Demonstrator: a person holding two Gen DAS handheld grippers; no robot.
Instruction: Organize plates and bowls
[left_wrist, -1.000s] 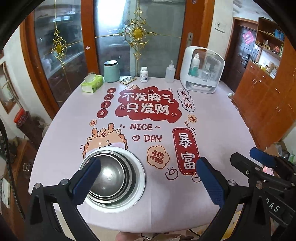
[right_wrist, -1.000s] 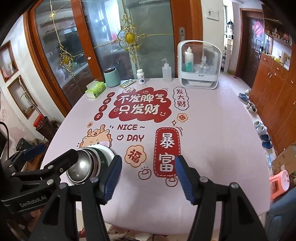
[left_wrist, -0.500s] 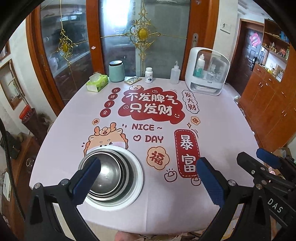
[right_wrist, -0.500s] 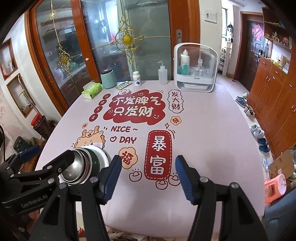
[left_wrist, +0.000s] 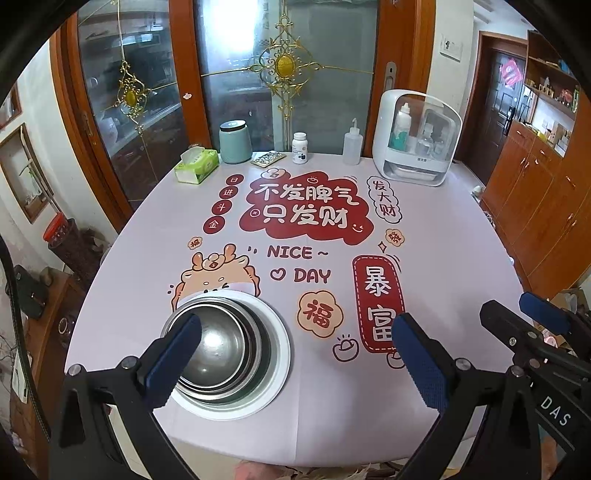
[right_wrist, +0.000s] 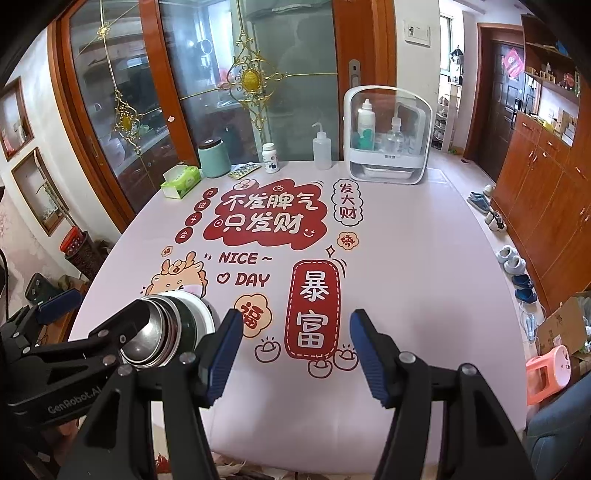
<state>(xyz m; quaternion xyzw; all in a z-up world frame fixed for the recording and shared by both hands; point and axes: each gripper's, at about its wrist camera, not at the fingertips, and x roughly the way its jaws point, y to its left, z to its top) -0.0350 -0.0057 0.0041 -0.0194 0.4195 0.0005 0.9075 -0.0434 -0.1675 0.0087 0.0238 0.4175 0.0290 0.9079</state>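
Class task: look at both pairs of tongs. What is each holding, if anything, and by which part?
Nothing is held. The left tongs and right tongs stand open and empty above the table.

Table mid bare; organizer blocks back.

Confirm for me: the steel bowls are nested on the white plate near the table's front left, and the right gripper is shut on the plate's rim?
Not quite. The right gripper is open, its fingers over bare tablecloth, holding nothing, as the right wrist view shows. The steel bowls are indeed nested on the white plate.
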